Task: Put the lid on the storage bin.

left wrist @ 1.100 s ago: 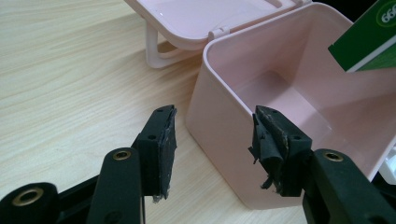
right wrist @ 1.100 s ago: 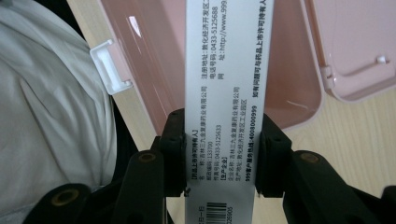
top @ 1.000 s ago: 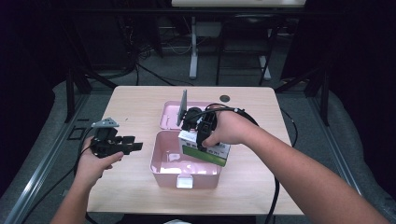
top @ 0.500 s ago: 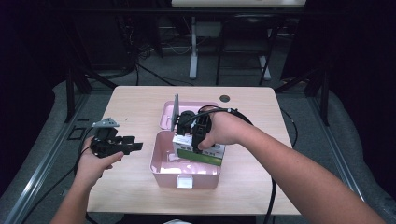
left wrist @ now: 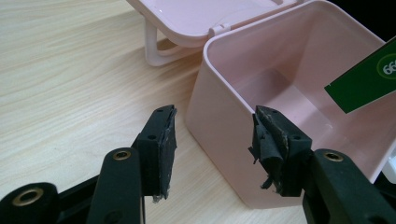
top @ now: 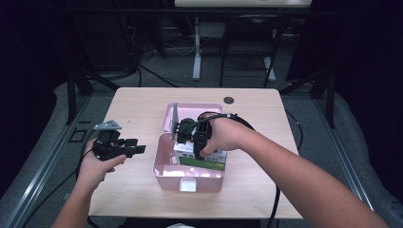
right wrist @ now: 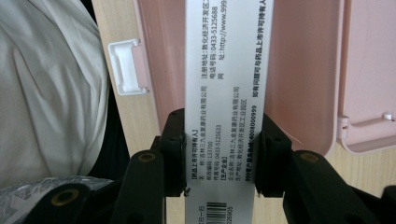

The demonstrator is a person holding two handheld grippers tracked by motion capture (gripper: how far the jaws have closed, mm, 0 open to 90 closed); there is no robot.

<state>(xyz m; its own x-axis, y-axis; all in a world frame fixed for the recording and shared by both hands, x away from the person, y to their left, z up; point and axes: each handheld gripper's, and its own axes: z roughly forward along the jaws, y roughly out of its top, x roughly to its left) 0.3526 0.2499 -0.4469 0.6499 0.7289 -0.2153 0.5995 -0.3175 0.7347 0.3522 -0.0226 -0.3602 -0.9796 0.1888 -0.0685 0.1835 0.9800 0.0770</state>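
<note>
This looks like a lab or recording studio set up for handling trials, not a home. The landmark is a small light-wood bench [top: 142, 102] with rounded corners and a cable grommet [top: 229, 100] near its far edge. All around the bench the room is dark, as if curtained in black. Behind the bench, a white stand leg [top: 196, 47] rises from a grey floor [top: 247, 71] strewn with loose black cables [top: 157, 76]. To the left of the bench, metal rails [top: 43, 161] run along the floor, and dark frame struts [top: 76, 85] stand at both far corners. A pale surface edge [top: 242, 3] shows at the top, beyond the bench.
</note>
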